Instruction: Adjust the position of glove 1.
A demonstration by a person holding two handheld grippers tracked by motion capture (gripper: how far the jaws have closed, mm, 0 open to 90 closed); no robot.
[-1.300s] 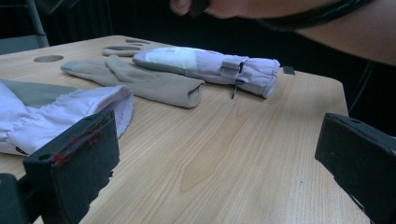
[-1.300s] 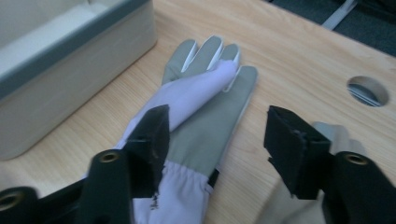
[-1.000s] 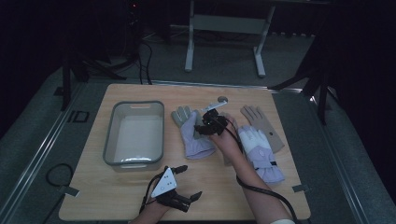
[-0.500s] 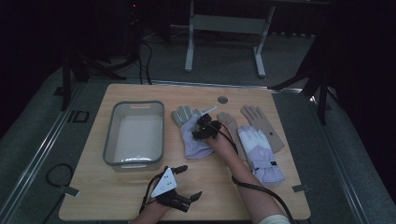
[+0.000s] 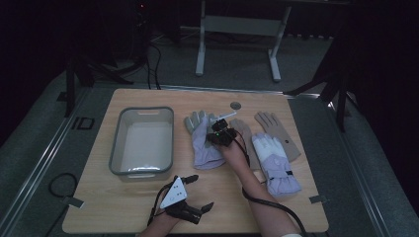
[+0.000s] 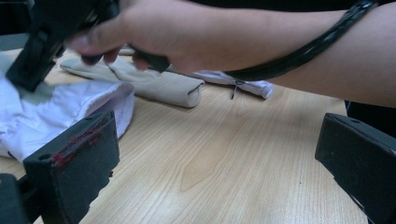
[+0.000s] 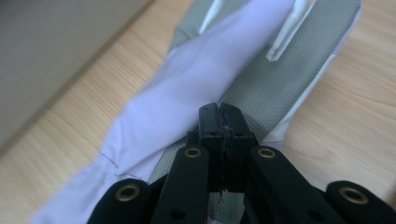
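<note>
the right gripper (image 5: 219, 134) has its jaws pressed together on the fabric of the lilac-and-grey glove (image 5: 203, 140), which lies just right of the grey tub (image 5: 142, 140). lift slowly so the pinched fabric doesn't slip. the glove's long axis runs away from the person, fingers pointing to the far edge. the left gripper (image 5: 187, 193) rests wide open, empty.

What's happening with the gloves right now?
Right gripper shut on lilac glove. Left gripper open, low over table. Tub beside glove; nothing in the way.
</note>
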